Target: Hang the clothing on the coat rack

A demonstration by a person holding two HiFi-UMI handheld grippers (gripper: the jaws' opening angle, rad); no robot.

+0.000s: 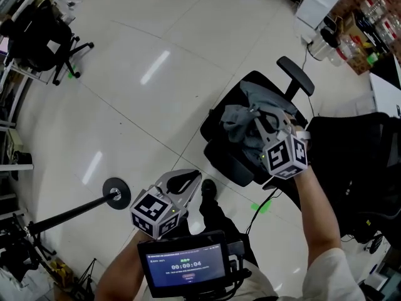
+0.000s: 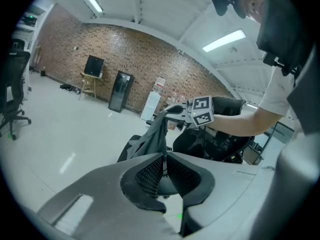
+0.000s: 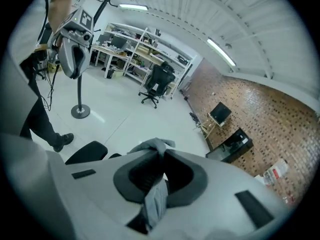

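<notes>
A grey piece of clothing (image 1: 241, 121) hangs bunched over a black office chair (image 1: 227, 160). My right gripper (image 1: 260, 119) is shut on it above the seat. In the right gripper view the fabric (image 3: 152, 145) pokes out past the closed tips of that gripper (image 3: 161, 156) and trails beneath them. My left gripper (image 1: 195, 175) is held low at the left, shut, with nothing in it. In its own view its tips (image 2: 165, 156) meet, and beyond them the clothing (image 2: 152, 136) dangles from the right gripper (image 2: 172, 111). The coat rack (image 1: 116, 193) stands on a round base left of the left gripper.
The rack's pole (image 3: 80, 91) rises behind the left gripper (image 3: 75, 59). A second black chair (image 1: 369, 168) stands at the right and another (image 1: 37, 36) at the far left. A screen (image 1: 185, 265) sits at the person's chest. Desks and shelves (image 3: 135, 49) line the far wall.
</notes>
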